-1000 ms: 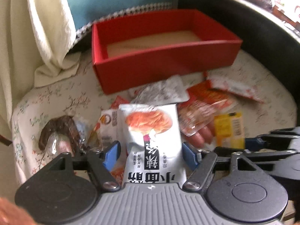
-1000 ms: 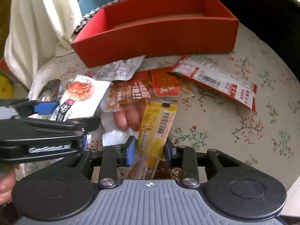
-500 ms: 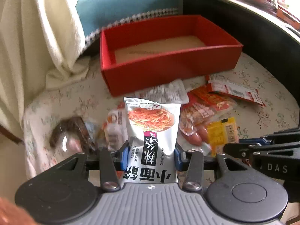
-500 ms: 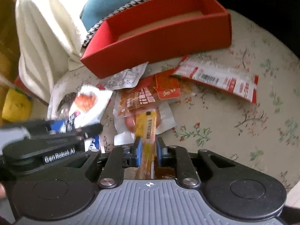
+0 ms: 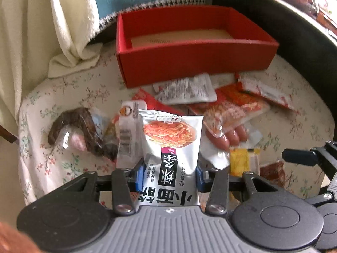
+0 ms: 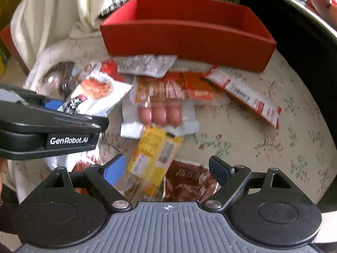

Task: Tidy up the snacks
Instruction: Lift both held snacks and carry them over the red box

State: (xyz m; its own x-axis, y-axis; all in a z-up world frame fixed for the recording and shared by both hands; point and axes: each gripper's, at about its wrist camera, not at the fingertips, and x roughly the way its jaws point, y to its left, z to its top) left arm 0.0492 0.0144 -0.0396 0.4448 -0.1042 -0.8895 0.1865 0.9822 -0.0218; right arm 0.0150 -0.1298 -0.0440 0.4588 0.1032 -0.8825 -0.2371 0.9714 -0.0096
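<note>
Left tool clamped on white noodle packet; right tool jaws opening, yellow packet loose between, toward 12 o'clock.

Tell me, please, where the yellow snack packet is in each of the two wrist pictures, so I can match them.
Left wrist view: the yellow snack packet lies at lower right, just past the sausage pack.
Right wrist view: the same packet lies at lower centre, between the opening jaws of the right gripper, free of both pads.
Shared landmark: the red box at the top of both pictures.
</note>
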